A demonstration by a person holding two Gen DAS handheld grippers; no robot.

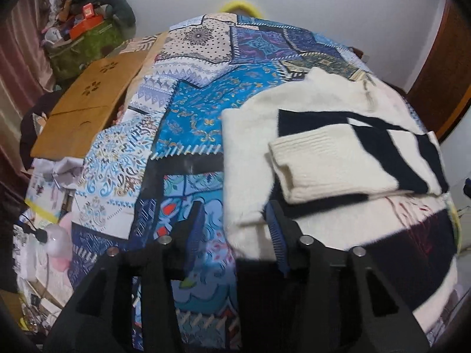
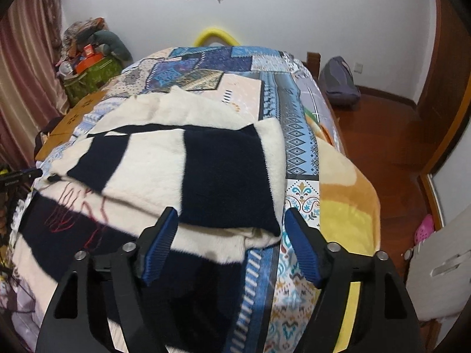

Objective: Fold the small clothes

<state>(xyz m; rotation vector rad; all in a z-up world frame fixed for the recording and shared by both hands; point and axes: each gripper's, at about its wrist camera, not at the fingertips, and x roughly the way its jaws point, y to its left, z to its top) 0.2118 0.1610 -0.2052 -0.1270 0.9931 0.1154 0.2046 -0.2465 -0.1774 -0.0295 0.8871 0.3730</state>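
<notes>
A cream and navy striped sweater (image 1: 329,111) lies on the patchwork bedspread (image 1: 188,117), with one sleeve (image 1: 326,161) folded across its body. My left gripper (image 1: 235,214) is open and empty over the sweater's left edge. In the right wrist view the sweater (image 2: 176,153) fills the middle, its right sleeve folded over with a navy band (image 2: 226,176) on top. My right gripper (image 2: 229,220) is open and empty, its jaws either side of that navy cuff edge, just above the cloth.
A wooden lap desk (image 1: 88,108) lies on the bed's left side. A pile of clutter (image 1: 85,26) stands in the far left corner. A yellow and orange blanket (image 2: 347,200) hangs off the bed's right side. A grey bag (image 2: 338,82) sits on the wooden floor.
</notes>
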